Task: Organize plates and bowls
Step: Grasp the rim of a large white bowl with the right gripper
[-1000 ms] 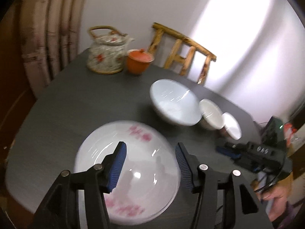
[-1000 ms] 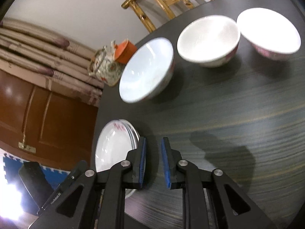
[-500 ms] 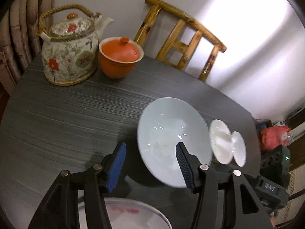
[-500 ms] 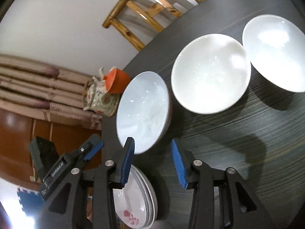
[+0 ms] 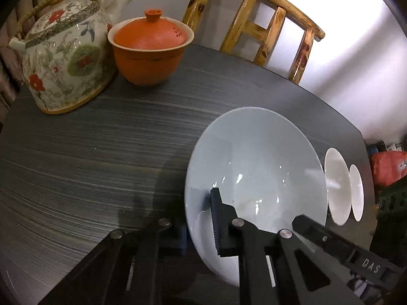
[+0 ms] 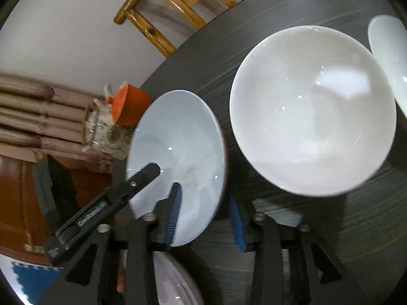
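A pale blue bowl (image 5: 257, 178) stands on the dark table (image 5: 101, 152); it also shows in the right wrist view (image 6: 183, 150). My left gripper (image 5: 198, 223) straddles its near-left rim, one finger inside and one outside, jaws apart. My right gripper (image 6: 203, 216) straddles its right rim the same way, open. Two white bowls (image 5: 335, 183) (image 5: 356, 193) stand beyond it; the nearer one (image 6: 313, 106) fills the right wrist view. A stack of plates (image 6: 175, 282) lies under my right gripper.
A flowered teapot (image 5: 63, 58) and an orange lidded cup (image 5: 150, 50) stand at the table's far left. A wooden chair (image 5: 254, 25) is behind the table. A red bag (image 5: 386, 165) lies off the right edge.
Both grippers moved forward from the plate stack to the pale blue bowl. The right gripper opened from nearly shut. Each now has a finger inside the bowl's rim.
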Tool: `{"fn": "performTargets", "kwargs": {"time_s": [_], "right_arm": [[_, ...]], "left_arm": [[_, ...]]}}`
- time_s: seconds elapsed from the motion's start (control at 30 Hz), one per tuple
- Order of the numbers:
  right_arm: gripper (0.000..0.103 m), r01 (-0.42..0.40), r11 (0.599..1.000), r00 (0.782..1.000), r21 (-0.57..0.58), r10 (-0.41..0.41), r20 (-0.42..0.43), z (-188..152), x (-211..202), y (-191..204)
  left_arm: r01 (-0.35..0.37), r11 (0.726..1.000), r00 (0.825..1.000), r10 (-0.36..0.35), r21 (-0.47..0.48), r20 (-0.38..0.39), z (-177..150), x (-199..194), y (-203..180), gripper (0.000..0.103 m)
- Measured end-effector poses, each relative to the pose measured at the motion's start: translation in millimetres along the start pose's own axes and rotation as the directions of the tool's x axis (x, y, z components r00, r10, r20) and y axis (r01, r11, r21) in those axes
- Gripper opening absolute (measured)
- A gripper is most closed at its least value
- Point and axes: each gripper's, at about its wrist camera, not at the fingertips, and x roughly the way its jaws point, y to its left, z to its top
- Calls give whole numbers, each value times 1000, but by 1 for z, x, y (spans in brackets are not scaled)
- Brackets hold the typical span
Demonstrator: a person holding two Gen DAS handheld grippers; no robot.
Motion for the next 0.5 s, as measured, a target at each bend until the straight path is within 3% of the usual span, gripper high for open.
{"fn": "performTargets", "kwargs": {"time_s": [0.07, 0.23, 0.5], "right_arm": [[18, 33, 998, 999, -54, -33, 14, 1, 1, 2], [17, 22, 995, 1000, -100, -21, 20, -7, -12, -5], [17, -6, 978, 999, -208, 15, 42, -54, -86, -20]], "left_arm": [[15, 1000, 1000, -14, -19, 6, -8, -6, 0, 10], [13, 1000, 998, -13, 7, 60, -44, -46, -21, 11], [51, 996, 993, -57, 69, 99, -119, -87, -86, 12]]}}
